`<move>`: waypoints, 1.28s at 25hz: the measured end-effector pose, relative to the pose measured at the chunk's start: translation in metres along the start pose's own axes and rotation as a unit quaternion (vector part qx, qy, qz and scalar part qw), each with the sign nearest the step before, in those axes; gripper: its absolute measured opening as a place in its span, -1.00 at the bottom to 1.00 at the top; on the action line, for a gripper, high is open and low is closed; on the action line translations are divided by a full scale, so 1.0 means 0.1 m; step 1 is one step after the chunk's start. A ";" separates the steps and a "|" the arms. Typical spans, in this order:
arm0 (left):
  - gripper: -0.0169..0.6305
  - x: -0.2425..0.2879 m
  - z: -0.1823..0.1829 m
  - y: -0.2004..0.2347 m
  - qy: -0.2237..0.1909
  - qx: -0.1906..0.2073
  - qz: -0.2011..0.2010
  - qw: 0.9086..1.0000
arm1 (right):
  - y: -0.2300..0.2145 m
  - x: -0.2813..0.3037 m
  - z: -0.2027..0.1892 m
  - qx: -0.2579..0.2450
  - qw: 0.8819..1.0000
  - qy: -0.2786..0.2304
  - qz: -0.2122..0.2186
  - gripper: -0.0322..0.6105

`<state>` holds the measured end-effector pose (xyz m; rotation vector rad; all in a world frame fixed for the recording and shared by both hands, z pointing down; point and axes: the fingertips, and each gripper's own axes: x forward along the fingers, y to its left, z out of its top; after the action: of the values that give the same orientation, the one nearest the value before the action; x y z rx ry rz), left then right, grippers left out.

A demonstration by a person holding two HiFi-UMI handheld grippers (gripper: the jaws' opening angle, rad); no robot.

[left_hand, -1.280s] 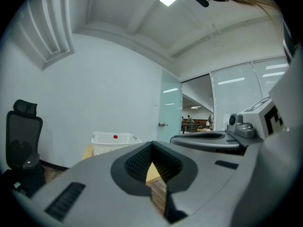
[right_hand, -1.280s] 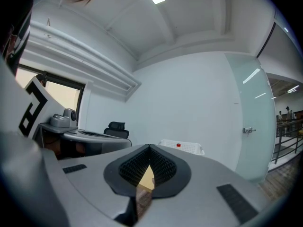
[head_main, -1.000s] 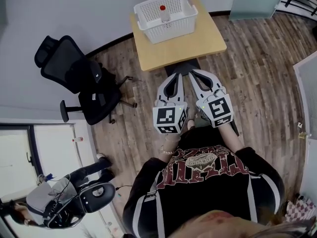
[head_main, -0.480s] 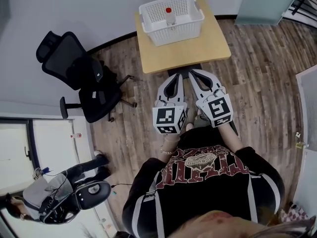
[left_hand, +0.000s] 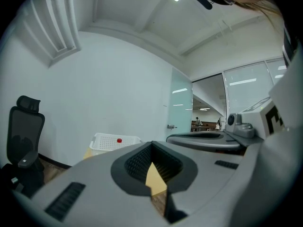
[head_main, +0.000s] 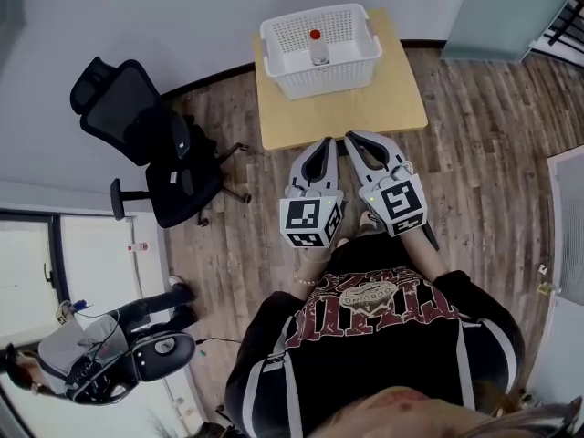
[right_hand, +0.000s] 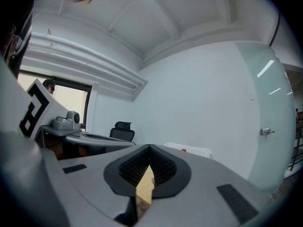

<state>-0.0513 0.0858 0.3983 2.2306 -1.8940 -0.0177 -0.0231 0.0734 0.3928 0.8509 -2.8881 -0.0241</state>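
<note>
Small wooden table (head_main: 339, 117): its near edge sits close by both gripper tips. At the far end stands a white basket (head_main: 321, 77) with a red-capped bottle (head_main: 316, 47) inside, apparently upright, though the overhead angle makes that hard to confirm. Left gripper (head_main: 321, 143) and right gripper (head_main: 350, 138) are side by side, jaws closed on nothing. Office chair (head_main: 137, 144) well off left. Risk: tips this close could knock the table edge, jolting the basket and toppling the bottle
</note>
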 end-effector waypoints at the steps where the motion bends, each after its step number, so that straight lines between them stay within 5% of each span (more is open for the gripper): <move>1: -0.80 0.05 0.01 -0.02 -0.001 0.000 0.001 1.000 | -0.04 0.01 0.00 0.000 1.000 0.000 0.003 -0.85; 17: -0.80 0.41 0.02 -0.10 -0.015 0.003 0.044 0.999 | -0.46 0.13 -0.08 -0.001 0.999 -0.003 0.047 -0.85; 32: -0.80 0.51 0.03 -0.04 -0.023 -0.004 0.047 0.999 | -0.62 0.18 -0.10 0.000 0.999 -0.004 0.033 -0.85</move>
<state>-0.0393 0.0363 0.4018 2.1514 -2.0163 -0.0615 -0.0034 0.0119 0.4019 0.7563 -2.9213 -0.0193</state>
